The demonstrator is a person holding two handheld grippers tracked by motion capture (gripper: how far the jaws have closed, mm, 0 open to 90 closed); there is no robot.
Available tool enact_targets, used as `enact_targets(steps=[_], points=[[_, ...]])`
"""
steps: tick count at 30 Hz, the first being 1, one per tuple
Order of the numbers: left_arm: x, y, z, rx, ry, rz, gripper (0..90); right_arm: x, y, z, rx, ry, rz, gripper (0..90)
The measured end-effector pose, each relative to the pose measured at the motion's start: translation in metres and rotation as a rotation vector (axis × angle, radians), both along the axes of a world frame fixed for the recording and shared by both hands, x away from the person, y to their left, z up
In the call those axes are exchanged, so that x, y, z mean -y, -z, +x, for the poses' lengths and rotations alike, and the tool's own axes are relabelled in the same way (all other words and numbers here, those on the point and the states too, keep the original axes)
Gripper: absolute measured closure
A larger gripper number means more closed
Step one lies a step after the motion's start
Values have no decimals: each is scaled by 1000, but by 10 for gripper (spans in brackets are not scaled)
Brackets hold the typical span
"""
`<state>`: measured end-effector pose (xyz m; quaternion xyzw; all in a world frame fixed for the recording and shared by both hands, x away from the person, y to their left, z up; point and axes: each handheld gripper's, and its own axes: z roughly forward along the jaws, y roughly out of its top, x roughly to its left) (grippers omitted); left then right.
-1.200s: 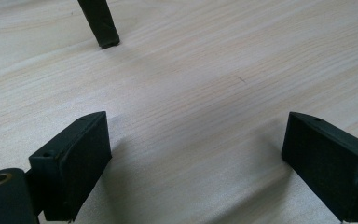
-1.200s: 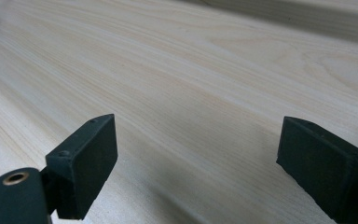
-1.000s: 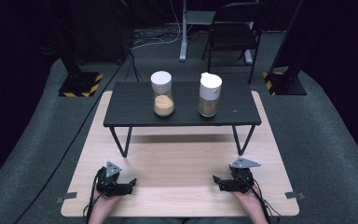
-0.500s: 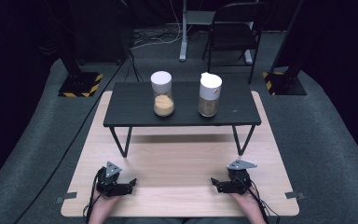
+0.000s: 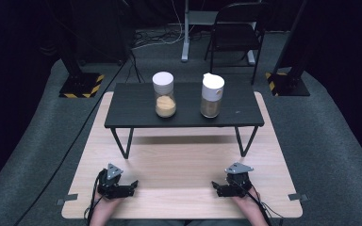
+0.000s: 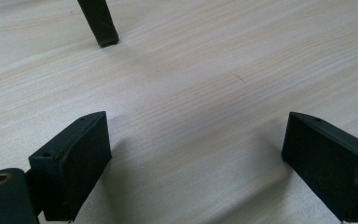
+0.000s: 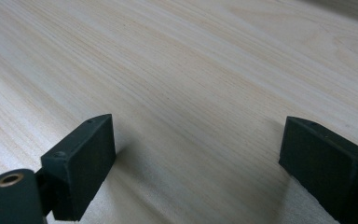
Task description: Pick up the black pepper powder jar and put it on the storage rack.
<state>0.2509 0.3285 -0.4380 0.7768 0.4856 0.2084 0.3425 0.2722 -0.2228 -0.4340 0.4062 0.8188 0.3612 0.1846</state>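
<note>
Start of the work: left gripper (image 5: 131,183) and right gripper (image 5: 215,186), jaws apart and empty (the right's just opening), rest at the wooden table's (image 5: 184,165) near edge, while both jars, left jar (image 5: 164,94) and right jar (image 5: 212,95), stand untouched mid-shelf on the black stand (image 5: 132,110).

Table (image 5: 179,174) evenly lit from above, surroundings dark; soft shadows under tongs; mild softness throughout.
</note>
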Motion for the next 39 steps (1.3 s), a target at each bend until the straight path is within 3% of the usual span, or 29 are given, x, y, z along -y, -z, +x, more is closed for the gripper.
enact_targets(steps=[39], points=[[0, 0, -1, 0, 4, 0, 74, -1, 0, 0, -4, -3, -2, 79]])
